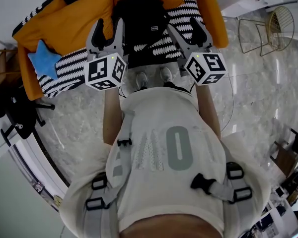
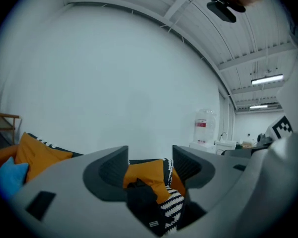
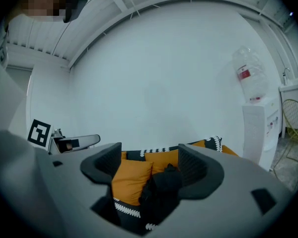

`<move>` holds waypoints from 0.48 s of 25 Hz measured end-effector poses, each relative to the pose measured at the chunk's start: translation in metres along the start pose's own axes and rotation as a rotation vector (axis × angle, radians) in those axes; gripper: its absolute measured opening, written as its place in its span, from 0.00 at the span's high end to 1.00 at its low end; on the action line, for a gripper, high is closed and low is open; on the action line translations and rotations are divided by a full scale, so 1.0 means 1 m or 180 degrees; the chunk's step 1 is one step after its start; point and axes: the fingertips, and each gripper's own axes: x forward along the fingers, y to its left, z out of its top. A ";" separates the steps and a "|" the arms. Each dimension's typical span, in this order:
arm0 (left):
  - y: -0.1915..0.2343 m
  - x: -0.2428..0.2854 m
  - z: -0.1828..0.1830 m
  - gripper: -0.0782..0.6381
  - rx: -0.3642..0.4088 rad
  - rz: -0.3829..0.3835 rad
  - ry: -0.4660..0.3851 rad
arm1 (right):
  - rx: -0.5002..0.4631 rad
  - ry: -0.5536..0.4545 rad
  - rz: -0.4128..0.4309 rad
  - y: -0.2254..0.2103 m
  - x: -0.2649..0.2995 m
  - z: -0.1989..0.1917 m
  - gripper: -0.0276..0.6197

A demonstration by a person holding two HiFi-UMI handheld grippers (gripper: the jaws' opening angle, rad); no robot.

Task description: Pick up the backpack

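Note:
A black backpack (image 1: pixel 141 16) stands upright on the seat of a sofa (image 1: pixel 72 68) that has orange cushions and black-and-white patterned fabric. My left gripper (image 1: pixel 109 26) hovers just left of the backpack, open, with nothing between its jaws. On the other side, my right gripper (image 1: pixel 185 25) is also open and empty. In the left gripper view the backpack (image 2: pixel 141 202) shows low beyond the parted jaws of the left gripper (image 2: pixel 150 157). The right gripper view has the backpack (image 3: pixel 164 187) between and beyond the spread jaws of the right gripper (image 3: pixel 150 155), apart from the pads.
A blue star pillow (image 1: pixel 43 58) lies on the sofa's left end. A gold wire chair (image 1: pixel 268 29) stands on the marble floor at the right. A black stand (image 1: pixel 15 113) sits to the left. A white wall rises behind the sofa, with a water dispenser (image 3: pixel 256 113) beside it.

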 end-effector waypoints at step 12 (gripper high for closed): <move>-0.007 0.021 -0.025 0.41 -0.0075 -0.0003 0.0184 | 0.0353 0.0109 0.0034 -0.028 0.014 -0.009 0.39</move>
